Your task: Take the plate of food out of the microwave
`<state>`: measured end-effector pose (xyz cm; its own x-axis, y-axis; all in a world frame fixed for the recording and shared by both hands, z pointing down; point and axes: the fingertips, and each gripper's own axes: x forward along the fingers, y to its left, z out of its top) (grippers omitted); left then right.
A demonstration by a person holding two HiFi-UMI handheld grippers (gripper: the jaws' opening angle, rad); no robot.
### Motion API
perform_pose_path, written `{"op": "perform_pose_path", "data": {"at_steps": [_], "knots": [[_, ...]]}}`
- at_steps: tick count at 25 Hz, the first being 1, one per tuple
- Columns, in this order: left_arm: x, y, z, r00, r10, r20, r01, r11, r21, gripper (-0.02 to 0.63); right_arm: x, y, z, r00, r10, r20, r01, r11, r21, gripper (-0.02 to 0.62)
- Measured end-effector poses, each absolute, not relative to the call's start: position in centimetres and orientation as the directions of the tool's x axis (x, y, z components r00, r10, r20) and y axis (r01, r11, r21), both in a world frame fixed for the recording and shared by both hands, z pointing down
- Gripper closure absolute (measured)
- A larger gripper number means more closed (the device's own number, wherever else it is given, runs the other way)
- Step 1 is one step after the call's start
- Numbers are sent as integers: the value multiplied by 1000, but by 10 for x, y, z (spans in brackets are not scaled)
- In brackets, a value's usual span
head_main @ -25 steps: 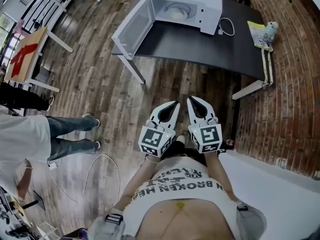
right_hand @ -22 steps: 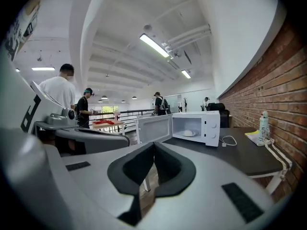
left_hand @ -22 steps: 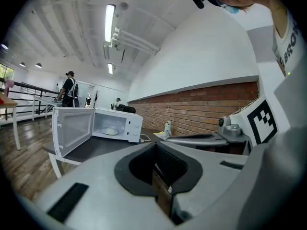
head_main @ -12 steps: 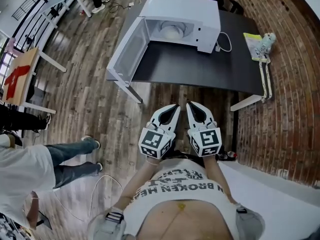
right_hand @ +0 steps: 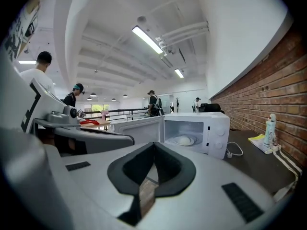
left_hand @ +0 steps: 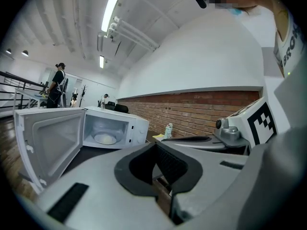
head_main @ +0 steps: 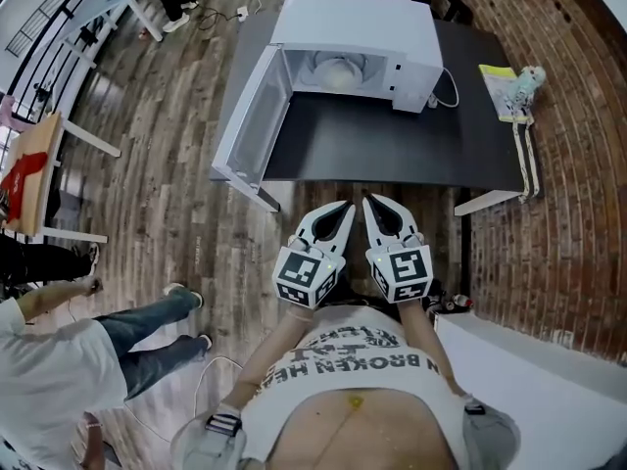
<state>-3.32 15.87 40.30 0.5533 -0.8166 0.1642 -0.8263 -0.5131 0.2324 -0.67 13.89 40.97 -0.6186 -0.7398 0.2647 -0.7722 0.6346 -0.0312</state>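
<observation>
Deep inside the open microwave [head_main: 358, 23], a pale, indistinct plate [head_main: 337, 74].

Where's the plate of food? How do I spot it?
Find the black table by the brick wall; a white microwave stands on it, door open. The plate of food is the pale round mound inside, the only thing in there, while the yellow paper lies out on the tabletop.
</observation>
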Motion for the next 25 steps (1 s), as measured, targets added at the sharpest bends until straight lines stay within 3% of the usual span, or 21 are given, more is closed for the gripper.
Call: {"op": "perform_pose_path", "data": {"at_steps": [9, 25], "knots": [[-70, 139, 406, 545, -824, 155, -833, -511, 214, 600, -45, 123, 418, -625, -738, 256, -773, 632, -66, 588], [-74, 48, 410, 524, -834, 173, -844, -483, 232, 600, -52, 29, 422, -644, -712, 280, -753, 655, -65, 588]]}}
